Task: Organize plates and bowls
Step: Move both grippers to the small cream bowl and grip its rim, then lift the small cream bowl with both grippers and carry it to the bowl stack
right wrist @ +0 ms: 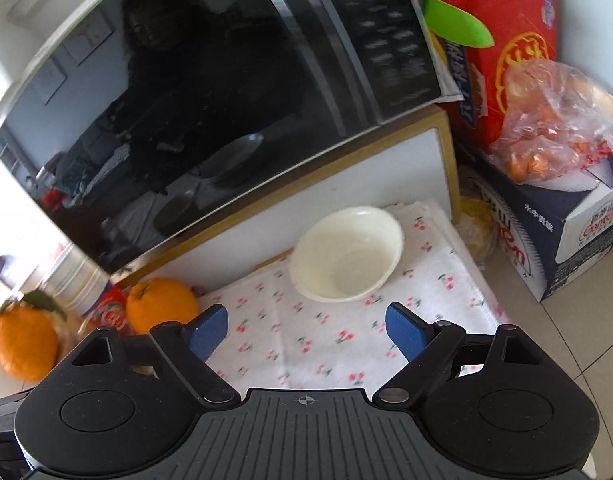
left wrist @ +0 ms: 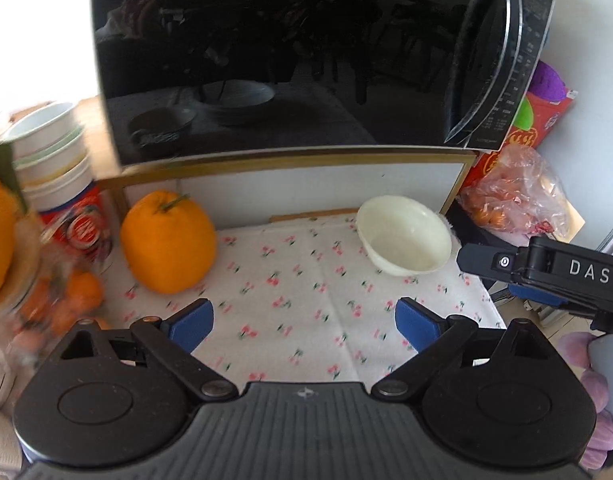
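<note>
One bowl set down, both grippers empty

A single cream bowl (right wrist: 346, 254) sits upright on the cherry-print cloth (right wrist: 306, 344), under the microwave (right wrist: 210, 92) and toward its right end; no plate shows directly, so the sorting looks barely begun or the rest lies out of view. The right gripper (right wrist: 306, 330) hangs just in front of the bowl with its blue pads spread wide and nothing between them; the left gripper (left wrist: 304, 322) is likewise spread and empty, left of the bowl and well short of it. The bowl is smooth, glossy and round with a thin flared rim, likely slippery to pinch. The cloth looks soft and nubbly. Left of the bowl stands a dimpled orange (left wrist: 168, 242); beyond it, stacked paper cups (left wrist: 50, 152).
</note>
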A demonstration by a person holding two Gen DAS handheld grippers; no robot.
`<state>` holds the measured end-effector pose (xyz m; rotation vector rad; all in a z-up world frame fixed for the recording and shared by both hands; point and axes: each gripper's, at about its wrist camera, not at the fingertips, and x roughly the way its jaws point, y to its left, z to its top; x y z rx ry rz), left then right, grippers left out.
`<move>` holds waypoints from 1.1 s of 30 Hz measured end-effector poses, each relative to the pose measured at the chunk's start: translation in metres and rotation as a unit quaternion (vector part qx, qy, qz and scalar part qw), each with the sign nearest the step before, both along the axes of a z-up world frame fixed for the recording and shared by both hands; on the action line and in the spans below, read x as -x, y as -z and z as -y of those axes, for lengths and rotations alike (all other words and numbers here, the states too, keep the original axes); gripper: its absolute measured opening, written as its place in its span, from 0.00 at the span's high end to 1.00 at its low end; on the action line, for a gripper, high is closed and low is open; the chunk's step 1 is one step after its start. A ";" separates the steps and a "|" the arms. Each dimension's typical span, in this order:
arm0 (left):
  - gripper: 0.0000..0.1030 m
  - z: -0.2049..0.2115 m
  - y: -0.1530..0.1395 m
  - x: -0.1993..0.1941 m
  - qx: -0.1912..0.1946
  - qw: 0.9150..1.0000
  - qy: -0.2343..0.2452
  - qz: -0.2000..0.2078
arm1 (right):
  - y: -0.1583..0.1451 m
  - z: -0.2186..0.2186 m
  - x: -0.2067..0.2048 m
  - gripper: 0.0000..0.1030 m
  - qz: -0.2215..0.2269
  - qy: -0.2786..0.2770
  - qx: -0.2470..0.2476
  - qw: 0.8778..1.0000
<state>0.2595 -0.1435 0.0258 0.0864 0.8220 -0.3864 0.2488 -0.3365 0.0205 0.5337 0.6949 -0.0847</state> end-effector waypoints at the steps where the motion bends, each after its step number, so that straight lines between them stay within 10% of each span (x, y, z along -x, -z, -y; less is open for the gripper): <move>1: 0.06 0.006 0.003 -0.004 -0.005 1.000 0.005 0.007 | 0.005 0.007 -0.001 0.14 0.003 0.006 -0.011 1.000; 8: 0.11 0.045 0.029 -0.036 -0.011 1.000 0.015 0.011 | 0.060 0.056 -0.017 0.13 -0.004 0.053 -0.097 0.994; 18: 0.47 0.068 0.063 -0.056 0.043 0.999 0.017 -0.017 | 0.087 0.077 -0.030 0.14 0.021 0.082 -0.126 0.988; 25: 0.79 0.069 0.072 -0.060 0.056 0.998 0.018 -0.033 | 0.091 0.068 -0.042 0.47 0.024 0.065 -0.124 0.990; 33: 0.88 0.067 0.068 -0.063 0.063 0.997 0.026 -0.032 | 0.093 0.064 -0.044 0.88 0.013 0.054 -0.109 0.992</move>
